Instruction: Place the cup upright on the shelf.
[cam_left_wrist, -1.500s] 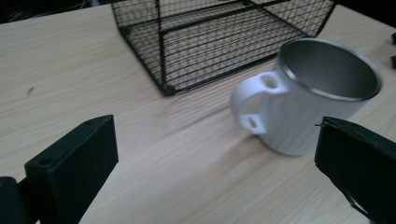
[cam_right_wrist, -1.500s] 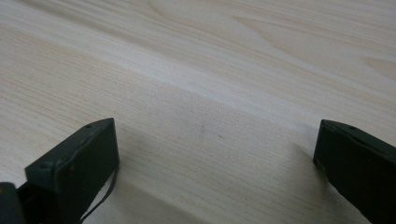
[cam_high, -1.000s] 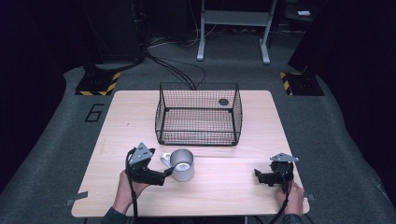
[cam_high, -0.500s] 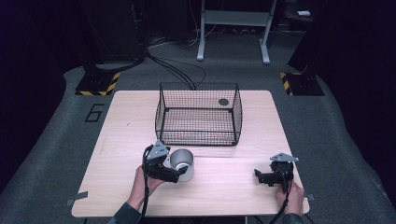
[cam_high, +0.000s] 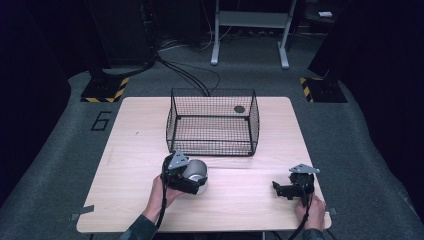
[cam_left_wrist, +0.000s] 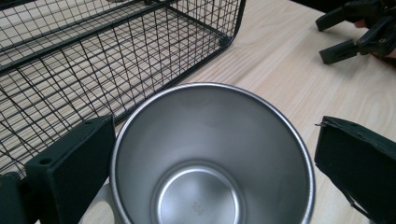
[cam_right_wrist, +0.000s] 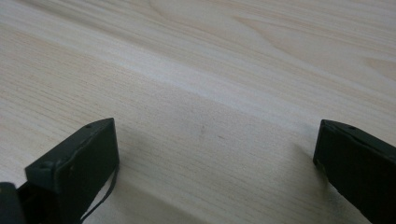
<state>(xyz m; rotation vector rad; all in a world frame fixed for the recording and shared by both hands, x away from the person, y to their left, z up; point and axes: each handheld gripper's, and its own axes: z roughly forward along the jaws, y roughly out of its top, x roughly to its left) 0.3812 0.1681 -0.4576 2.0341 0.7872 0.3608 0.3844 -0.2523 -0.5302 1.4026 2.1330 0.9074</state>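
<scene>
Cup: a steel mug (cam_high: 196, 172), standing upright on the desk (cam_high: 125, 150) just in front of the wire basket (cam_high: 212, 122), near the desk's front edge on the person's left.
Left tool (cam_high: 186, 181): its jaws stand open on either side of the mug, one close against the wall, the other a little off; in the left tool view the rim (cam_left_wrist: 212, 88) sits between them, not yet pinched.
Right tool (cam_high: 284, 189): jaws spread wide over bare wood, holding nothing, well apart from the mug.
Weight: thin metal and empty inside, so I judge it light.
Stiffness: rigid; it should not give under the jaws, and it is not fragile.
Surface: smooth brushed steel, likely slippery against the pads; a squeeze too high on the curve could let it pop out.
Where to take hold: across the body below the rim, jaws square to the wall. A pale handle (cam_left_wrist: 103, 205) peeks out beside the near jaw and is a poorer choice from this angle.
Count, mugs: one.
Count, baskets: one, with one small dark disc (cam_high: 239, 109) lying in its far corner.
Count, tools: two.
</scene>
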